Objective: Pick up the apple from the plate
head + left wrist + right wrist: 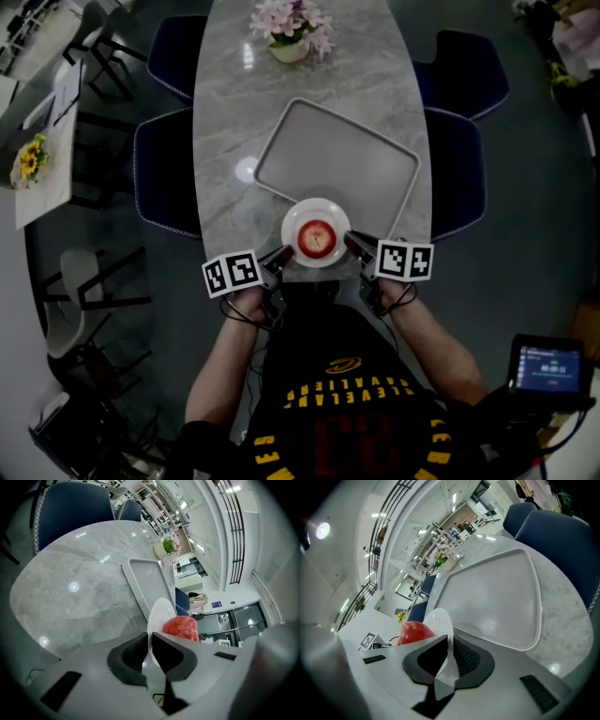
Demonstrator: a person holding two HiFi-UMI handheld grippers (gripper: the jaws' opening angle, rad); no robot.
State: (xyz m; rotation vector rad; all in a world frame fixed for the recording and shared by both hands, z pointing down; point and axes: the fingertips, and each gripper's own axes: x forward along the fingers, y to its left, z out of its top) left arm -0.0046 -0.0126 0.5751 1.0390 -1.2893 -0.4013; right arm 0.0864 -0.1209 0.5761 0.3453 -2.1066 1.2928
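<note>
Black jaws of left gripper (pixel 150 641) pinch rim of white plate (pixel 161 613), seen edge-on. Red apple (pixel 180 627) sits on plate. Beyond: grey tray (pixel 147 585) on marble table (pixel 79 588), flower pot (pixel 168 546), blue chairs (pixel 75 506).

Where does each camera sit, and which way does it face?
Head view: on the person's head, facing steeply down at the table; forearms and torso show.
Left gripper view: on the left gripper, looking along its jaws, shut on the plate rim.
Right gripper view: on the right gripper, jaws shut on the opposite rim.
All share plate, apple and tray.
</note>
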